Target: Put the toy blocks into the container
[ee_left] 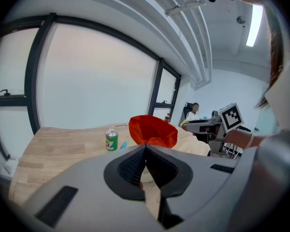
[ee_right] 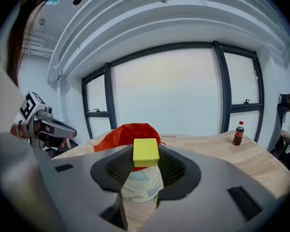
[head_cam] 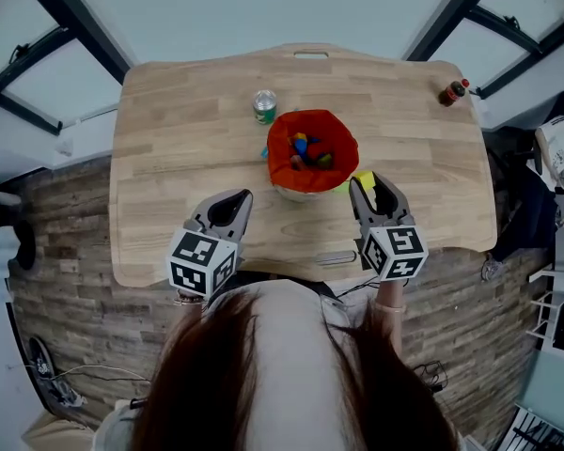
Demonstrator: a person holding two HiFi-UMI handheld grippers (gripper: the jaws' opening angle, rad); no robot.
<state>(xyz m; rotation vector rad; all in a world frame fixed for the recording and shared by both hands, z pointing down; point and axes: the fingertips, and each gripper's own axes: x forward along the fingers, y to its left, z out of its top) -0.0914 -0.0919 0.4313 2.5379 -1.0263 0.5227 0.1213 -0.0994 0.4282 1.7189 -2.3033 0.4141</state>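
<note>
- Holds the right hand-held gripper [head_cam: 372,190] at lower centre-right of the head view, tilted slightly down, with its tips just beside the near right side of the container [head_cam: 280,139].
- Pinches a block [ee_right: 146,152] between the ribbed dark pads at the very tips: yellow, square-faced, smooth, and still outside the container.
- Holds the left hand-held gripper [head_cam: 235,200] at lower centre-left, also tilted slightly down, with jaws pressed together on nothing and tips short of the container.
- Shows a wrist behind each marker cube, both drawn in close to the body.
- Places the container mid-frame: a white tub with a crumpled red bag flared over its rim.
- Has several coloured blocks [head_cam: 306,150] lying inside it.
- Leaves a small blue piece [head_cam: 263,151] on the surface [head_cam: 169,158] at the container's left side; cannot tell whether touching.
- Offers pale wood with visible grain, rounded corners and a slot cut near the far edge.
- Stands a green can [head_cam: 265,106] upright just beyond the container, toward upper left.
- Stands a dark bottle [head_cam: 454,92] with a red cap near the upper right corner, close to the edge.
- Leaves bare wood at far left and far right, and a narrow strip along the near edge beneath both grippers.
</note>
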